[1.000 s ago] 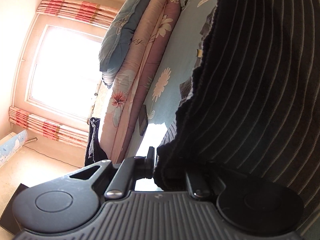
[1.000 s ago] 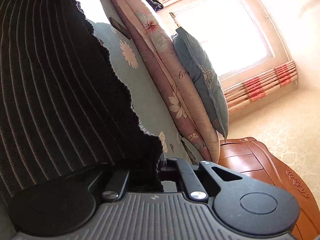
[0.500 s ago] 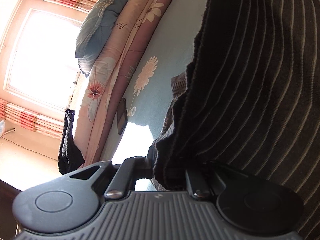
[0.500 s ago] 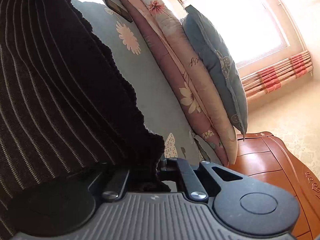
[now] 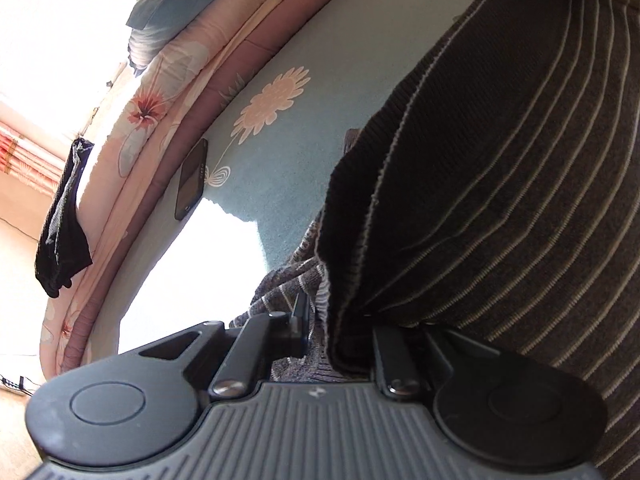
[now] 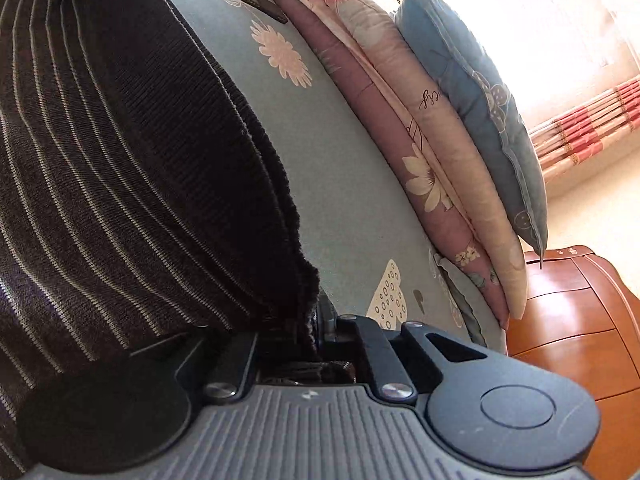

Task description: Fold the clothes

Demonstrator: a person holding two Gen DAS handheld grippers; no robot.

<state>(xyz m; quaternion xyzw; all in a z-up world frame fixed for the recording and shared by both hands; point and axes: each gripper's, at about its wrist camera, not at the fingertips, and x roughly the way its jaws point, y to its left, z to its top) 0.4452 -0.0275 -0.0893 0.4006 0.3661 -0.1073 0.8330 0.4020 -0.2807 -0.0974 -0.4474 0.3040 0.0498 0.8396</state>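
Left gripper [image 5: 316, 320] and right gripper [image 6: 308, 320] easing apart, striped sweater [image 5: 500, 184] (dark knit) still between both, on the bed [image 5: 288, 152].

The sweater [image 5: 500, 184] is dark brown knit with thin cream stripes. The bed sheet [image 5: 292, 152] is pale blue-green, printed with cream daisies and a spotted cream heart. The quilt [image 6: 400, 92] is dusty pink and peach with cream and red flowers. The pillow [image 6: 480, 92] is slate blue with a pale floral outline. The curtains [image 6: 592, 128] carry pink, red and cream bands. The phone [image 5: 191, 179] is black. The nightstand [image 6: 572, 312] is glossy reddish-brown wood.
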